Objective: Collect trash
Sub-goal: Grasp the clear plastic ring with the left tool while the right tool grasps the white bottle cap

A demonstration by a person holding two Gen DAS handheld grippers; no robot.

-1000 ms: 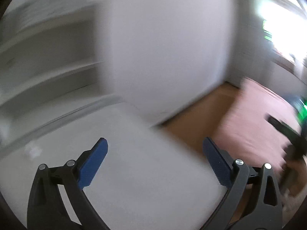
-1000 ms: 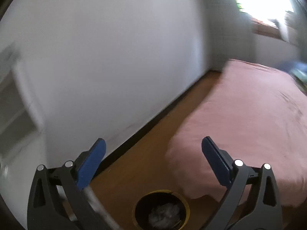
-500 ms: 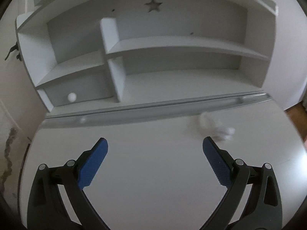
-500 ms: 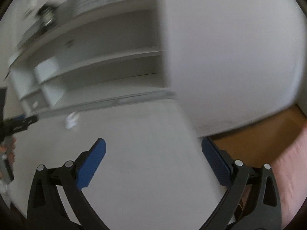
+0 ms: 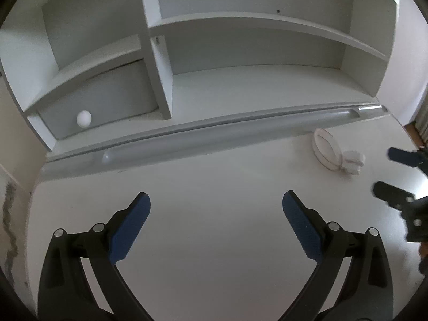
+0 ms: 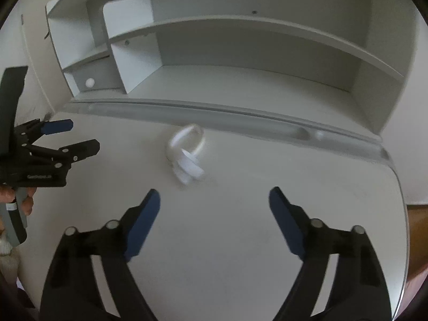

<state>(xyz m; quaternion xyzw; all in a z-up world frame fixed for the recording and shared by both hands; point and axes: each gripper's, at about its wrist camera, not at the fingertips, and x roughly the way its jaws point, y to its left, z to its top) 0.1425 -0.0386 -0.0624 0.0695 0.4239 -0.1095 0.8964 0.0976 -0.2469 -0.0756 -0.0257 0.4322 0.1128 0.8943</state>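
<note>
A curled white paper strip (image 6: pixel 187 152) lies on the white desk (image 6: pixel 240 240) near the groove at its back; in the left wrist view the paper strip (image 5: pixel 334 155) shows at the right. My right gripper (image 6: pixel 214 208) hovers just in front of it, its jaws closing with nothing between them. It also shows as the right gripper (image 5: pixel 385 170) at the edge of the left wrist view. My left gripper (image 5: pixel 216 214) stands open over bare desk, left of the strip. From the right wrist, the left gripper (image 6: pixel 80 135) appears at the left.
A white hutch (image 5: pixel 240 53) with shelves stands at the back of the desk, with a small drawer and round knob (image 5: pixel 84 118) at its left. A long pen groove (image 5: pixel 214 136) runs before it. The desk's right edge (image 6: pixel 401 214) borders wooden floor (image 6: pixel 417 227).
Both views swung from the wall, floor and pink bed round to the desk and hutch. The paper strip came into view. The right gripper's jaws stand narrower than before.
</note>
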